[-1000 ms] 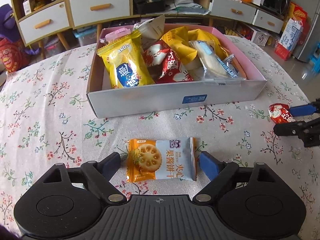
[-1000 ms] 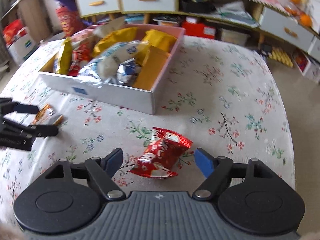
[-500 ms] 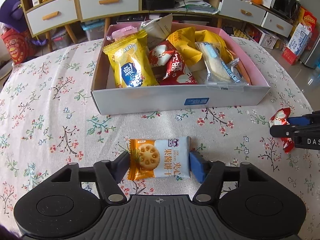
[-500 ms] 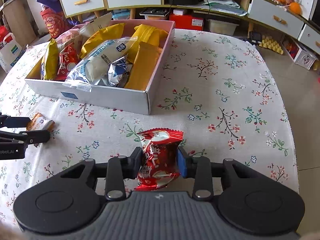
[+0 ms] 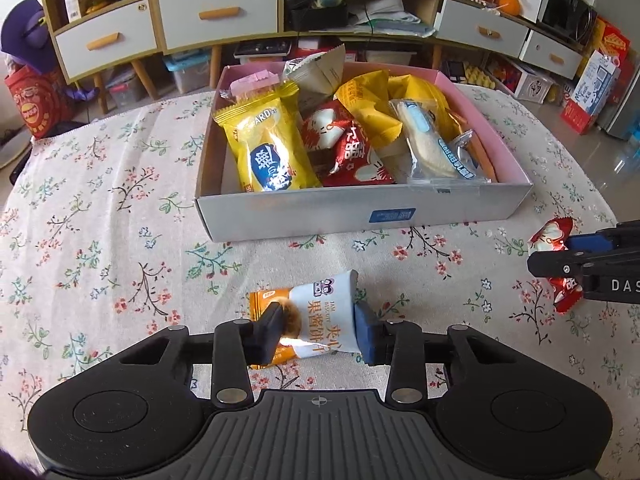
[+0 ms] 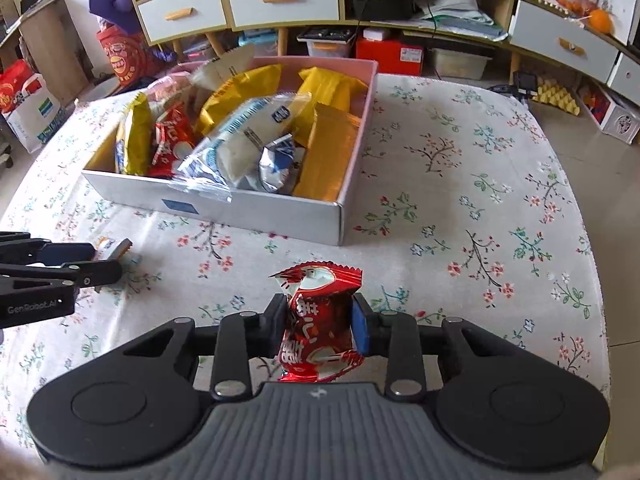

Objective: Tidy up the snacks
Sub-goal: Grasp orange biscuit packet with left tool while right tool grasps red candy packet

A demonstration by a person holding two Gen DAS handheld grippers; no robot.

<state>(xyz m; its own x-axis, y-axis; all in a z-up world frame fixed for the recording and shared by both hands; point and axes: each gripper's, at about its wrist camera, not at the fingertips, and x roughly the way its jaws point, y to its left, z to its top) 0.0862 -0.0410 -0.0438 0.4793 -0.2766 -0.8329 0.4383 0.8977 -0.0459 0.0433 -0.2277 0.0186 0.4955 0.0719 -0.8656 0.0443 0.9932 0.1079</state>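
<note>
My left gripper (image 5: 316,334) is shut on an orange-and-white biscuit packet (image 5: 320,320), which is buckled between the pads just above the cloth. My right gripper (image 6: 319,326) is shut on a red snack packet (image 6: 320,328) and holds it upright over the table. A white cardboard box (image 5: 360,216) with a pink inside holds several snack packets; it also shows in the right wrist view (image 6: 256,208). The right gripper with the red packet (image 5: 554,240) shows at the right edge of the left wrist view. The left gripper (image 6: 100,264) shows at the left of the right wrist view.
The table has a floral cloth (image 5: 100,208). Behind it stand shelves with white drawers (image 5: 216,12) and clutter on the floor. The table's right edge (image 6: 592,240) drops to a tiled floor.
Both grippers closed on their packets, the biscuit packet crumpling and the red packet standing upright. Both packets have been raised slightly and the views have pulled back from the box.
</note>
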